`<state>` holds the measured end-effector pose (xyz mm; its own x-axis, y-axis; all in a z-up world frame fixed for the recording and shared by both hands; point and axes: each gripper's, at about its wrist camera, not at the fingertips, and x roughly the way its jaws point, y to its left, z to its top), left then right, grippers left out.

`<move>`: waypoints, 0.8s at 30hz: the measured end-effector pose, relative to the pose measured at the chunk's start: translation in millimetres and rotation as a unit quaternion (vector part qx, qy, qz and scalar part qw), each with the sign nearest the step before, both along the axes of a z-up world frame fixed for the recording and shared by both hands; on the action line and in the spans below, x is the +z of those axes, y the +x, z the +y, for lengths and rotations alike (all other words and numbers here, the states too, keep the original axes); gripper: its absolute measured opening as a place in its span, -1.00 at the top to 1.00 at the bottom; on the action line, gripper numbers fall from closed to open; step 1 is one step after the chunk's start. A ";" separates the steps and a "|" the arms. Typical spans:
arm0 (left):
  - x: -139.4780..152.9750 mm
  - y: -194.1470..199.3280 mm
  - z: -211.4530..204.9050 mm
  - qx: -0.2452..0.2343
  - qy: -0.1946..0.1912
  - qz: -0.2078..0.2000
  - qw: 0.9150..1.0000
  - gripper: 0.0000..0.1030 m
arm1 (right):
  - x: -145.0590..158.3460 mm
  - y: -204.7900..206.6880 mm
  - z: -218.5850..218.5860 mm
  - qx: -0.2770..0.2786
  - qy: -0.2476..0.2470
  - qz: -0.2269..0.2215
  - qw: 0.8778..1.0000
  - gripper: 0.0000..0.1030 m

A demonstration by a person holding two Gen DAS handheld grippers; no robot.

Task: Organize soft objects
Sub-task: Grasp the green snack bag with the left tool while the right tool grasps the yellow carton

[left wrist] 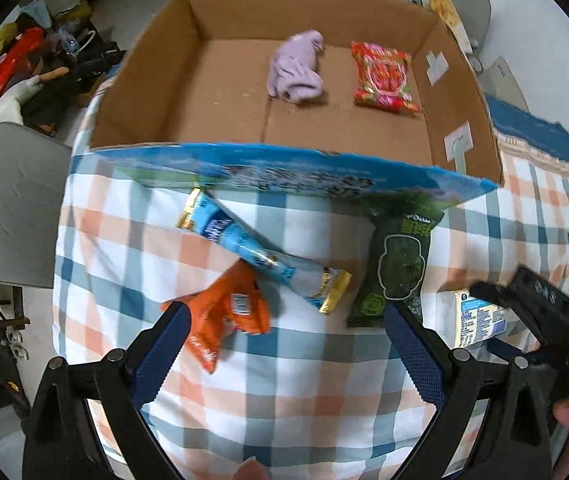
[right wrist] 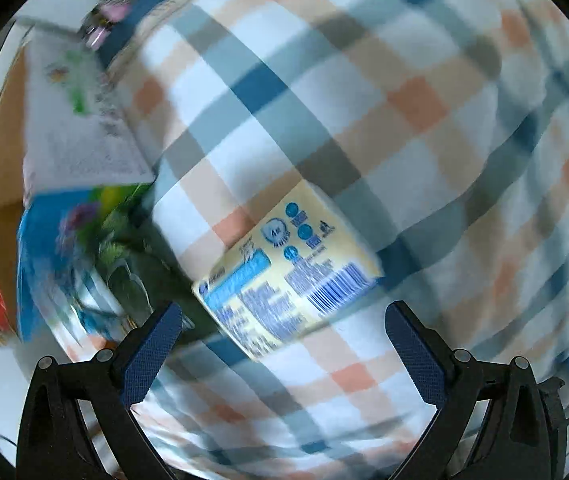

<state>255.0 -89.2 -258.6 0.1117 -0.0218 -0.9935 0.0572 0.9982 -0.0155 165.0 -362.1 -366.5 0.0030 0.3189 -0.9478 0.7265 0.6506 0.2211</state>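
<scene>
Both grippers, left (left wrist: 284,344) and right (right wrist: 284,340), are held open and empty above loose packets, so that the yellow pack (right wrist: 288,268) can be grasped for the box (left wrist: 464,92).

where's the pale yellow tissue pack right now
The pale yellow tissue pack lies on the checked cloth, ahead of the right tongs, beside the dark green packet.

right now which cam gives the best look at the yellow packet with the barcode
The right wrist view. The yellow packet lies nearly whole on the checked cloth, just ahead of the open right gripper, though motion blurs its print. In the left wrist view only part shows at the right edge, partly hidden behind the right gripper's body.
</scene>
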 end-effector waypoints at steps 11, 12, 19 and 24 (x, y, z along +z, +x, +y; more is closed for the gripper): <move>-54.1 17.3 -52.7 -0.064 -0.009 0.072 0.995 -0.93 | -11.8 23.2 2.2 0.110 -0.025 0.047 0.992 -0.56; -61.8 18.1 -58.9 -0.070 -0.015 0.084 0.994 -0.93 | -9.1 24.7 2.7 0.142 -0.035 0.052 0.988 -0.55; -97.9 24.0 -94.3 -0.099 -0.009 0.114 0.988 -0.93 | 9.4 34.0 6.5 0.244 -0.100 0.044 0.964 -0.56; -112.5 31.3 -104.6 -0.099 0.001 0.117 0.988 -0.52 | 2.3 39.2 -7.4 0.190 -0.084 0.053 0.977 -0.56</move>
<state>286.3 -193.8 -371.2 -0.1276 -0.0173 -0.9917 0.2465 0.9679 -0.0486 204.2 -369.5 -364.2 -0.1866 0.1181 -0.9753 0.4383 0.8985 0.0249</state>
